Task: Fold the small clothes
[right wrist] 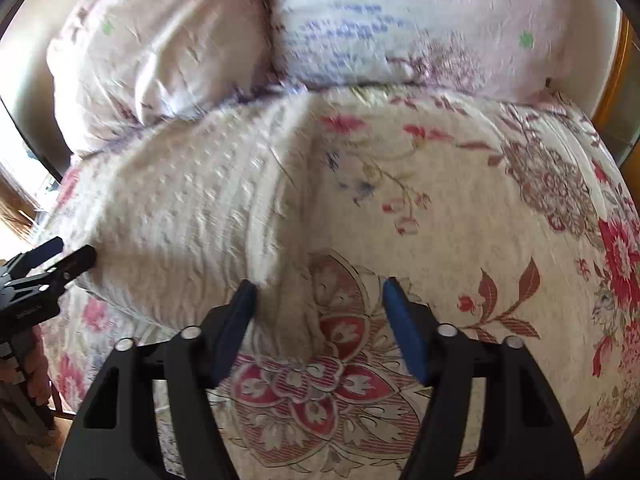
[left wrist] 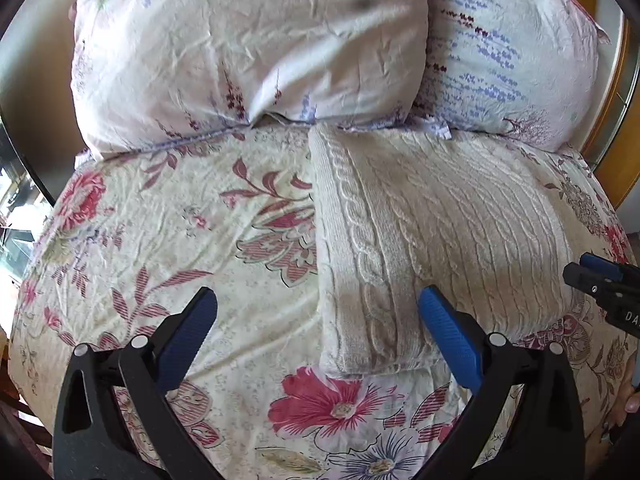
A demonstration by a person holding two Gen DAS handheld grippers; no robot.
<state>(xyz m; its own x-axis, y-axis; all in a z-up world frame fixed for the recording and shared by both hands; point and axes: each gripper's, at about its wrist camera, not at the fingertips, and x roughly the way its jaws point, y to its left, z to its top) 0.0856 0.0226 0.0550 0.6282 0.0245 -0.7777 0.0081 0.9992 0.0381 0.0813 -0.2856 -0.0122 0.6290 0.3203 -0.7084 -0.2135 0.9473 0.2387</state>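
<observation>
A cream cable-knit sweater (left wrist: 432,232) lies folded on the floral bedspread (left wrist: 168,240), its left part doubled over into a long strip. My left gripper (left wrist: 318,308) is open and empty above the sweater's near left corner. The sweater also shows in the right wrist view (right wrist: 192,220), left of centre. My right gripper (right wrist: 318,294) is open and empty over the sweater's near right edge and the bedspread (right wrist: 460,220). The right gripper shows at the right edge of the left wrist view (left wrist: 600,276); the left gripper shows at the left edge of the right wrist view (right wrist: 52,260).
Two floral pillows (left wrist: 248,48) (left wrist: 508,52) lie against the head of the bed, just behind the sweater. A wooden frame (left wrist: 624,92) stands at the right. The bed's edge drops off at the left (left wrist: 24,240).
</observation>
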